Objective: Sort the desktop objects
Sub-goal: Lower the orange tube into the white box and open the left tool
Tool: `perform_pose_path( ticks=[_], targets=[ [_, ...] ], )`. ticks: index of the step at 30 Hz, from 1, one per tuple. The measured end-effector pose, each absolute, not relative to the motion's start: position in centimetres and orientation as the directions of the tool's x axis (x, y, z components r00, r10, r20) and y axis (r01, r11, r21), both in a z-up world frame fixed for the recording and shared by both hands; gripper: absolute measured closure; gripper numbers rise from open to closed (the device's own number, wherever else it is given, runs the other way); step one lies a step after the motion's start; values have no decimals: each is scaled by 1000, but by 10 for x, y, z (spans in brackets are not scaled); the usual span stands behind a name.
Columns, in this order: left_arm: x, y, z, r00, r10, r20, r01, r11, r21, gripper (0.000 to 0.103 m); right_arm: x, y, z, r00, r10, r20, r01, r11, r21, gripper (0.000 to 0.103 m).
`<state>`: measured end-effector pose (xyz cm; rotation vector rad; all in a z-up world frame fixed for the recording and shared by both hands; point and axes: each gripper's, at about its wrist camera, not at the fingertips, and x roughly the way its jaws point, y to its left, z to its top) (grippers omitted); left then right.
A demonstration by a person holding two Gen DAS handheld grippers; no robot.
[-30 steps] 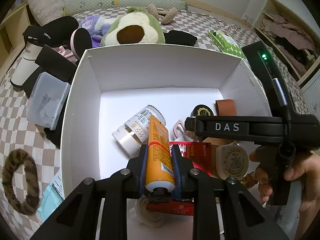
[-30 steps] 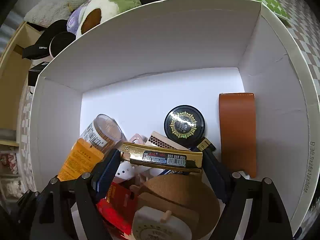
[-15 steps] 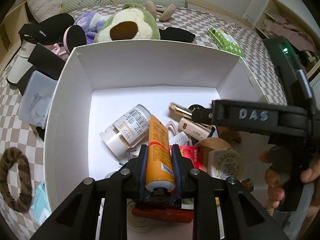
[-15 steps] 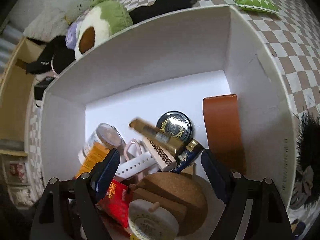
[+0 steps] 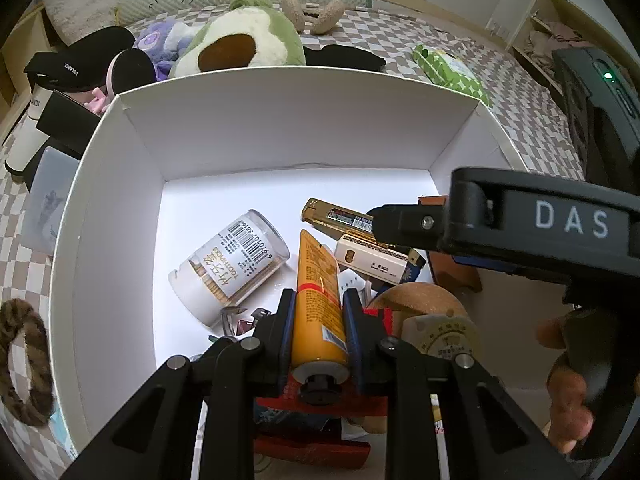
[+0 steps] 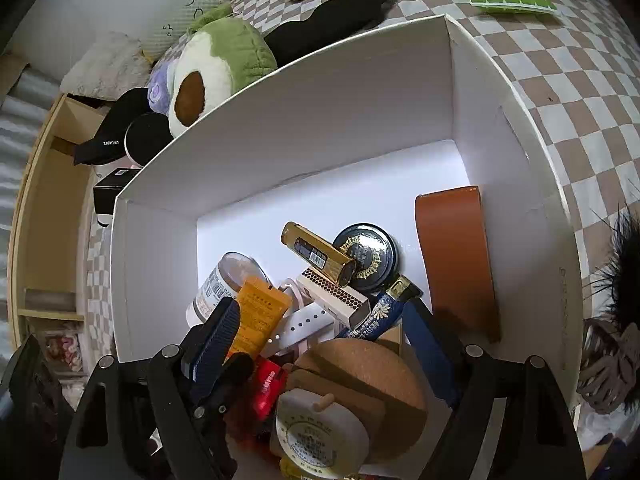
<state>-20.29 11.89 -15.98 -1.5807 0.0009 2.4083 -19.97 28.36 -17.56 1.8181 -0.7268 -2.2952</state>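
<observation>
On the bed's left edge, outside the box (image 5: pixel 116 184), lies a brown scrunchie (image 5: pixel 22 360). Inside the white box, toward its left wall, a toothpick jar (image 5: pixel 230 264) lies on its side. Just right of it, the left tongs (image 5: pixel 318 308) are clamped on an orange tube (image 5: pixel 318 300), cap end toward the camera, the tube's flat end pointing to the box's far wall, over the near part of the box floor. Further right a gold pack (image 5: pixel 336 216) rests tilted on a matchbox (image 5: pixel 370 258), and near the front a cork ball (image 5: pixel 420 300) sits behind a round cream tin (image 5: pixel 444 340). In the right wrist view the gold pack leans against a black round tin (image 6: pixel 368 254), with a brown leather case (image 6: pixel 456 264) along the box's right wall. The right tongs (image 6: pixel 320 344) stand open above the pile, nothing between the pads. Behind the box's far wall an avocado plush (image 5: pixel 240 44) lies on the checked bed.
</observation>
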Motion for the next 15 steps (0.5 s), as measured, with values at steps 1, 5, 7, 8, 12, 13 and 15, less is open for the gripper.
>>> perform_pose_path(
  ticks=[1, 5, 7, 8, 12, 13, 15],
  targets=[
    [-203, 119, -160, -373, 215, -903, -214, -966, -142, 79, -200, 282, -176, -267, -383, -884, -195, -877, 439, 19],
    [-205, 117, -162, -363, 216, -906, -192, -969, -154, 79, -207, 275, -178, -263, -387, -884, -199, -875, 442, 19],
    [-205, 115, -162, -363, 215, -907, -182, -971, -157, 79, -210, 272, -179, -263, -387, -884, -200, -874, 442, 19],
    [-205, 114, -162, -364, 213, -907, -177, -971, -157, 76, -210, 272, -178, -262, -387, -884, -201, -874, 442, 19],
    [-204, 110, -159, -374, 213, -902, -158, -974, -164, 37, -209, 271, -178, -263, -388, -884, -205, -872, 444, 19],
    [-204, 109, -158, -374, 214, -902, -157, -974, -166, 37, -210, 271, -178, -263, -388, -883, -206, -872, 444, 19],
    [-203, 108, -157, -372, 217, -902, -155, -973, -170, 37, -210, 270, -177, -264, -389, -883, -207, -871, 446, 19]
  ],
)
